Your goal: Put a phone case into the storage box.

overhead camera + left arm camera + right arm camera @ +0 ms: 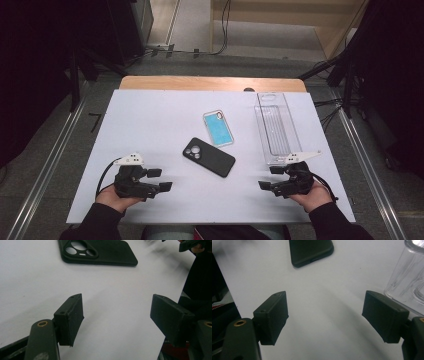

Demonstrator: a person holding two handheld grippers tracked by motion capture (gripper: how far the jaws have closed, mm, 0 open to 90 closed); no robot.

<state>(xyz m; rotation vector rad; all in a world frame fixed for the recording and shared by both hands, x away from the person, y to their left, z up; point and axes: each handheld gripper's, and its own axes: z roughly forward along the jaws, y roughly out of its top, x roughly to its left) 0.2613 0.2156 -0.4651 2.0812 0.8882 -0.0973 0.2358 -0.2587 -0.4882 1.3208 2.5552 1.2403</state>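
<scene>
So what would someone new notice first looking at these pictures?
Probably the black phone case lying camera-side up in the middle of the white table, with a clear case with a blue insert just behind it. A clear plastic box sits at the right, and the left gripper and right gripper wait open near the front edge.

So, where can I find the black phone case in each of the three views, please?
High view: the black phone case lies slantwise near the middle of the white table.
Left gripper view: the case is at the top edge, its camera holes to the left.
Right gripper view: the case is at the top edge, plain end nearest.
Shared landmark: the white table.
</scene>
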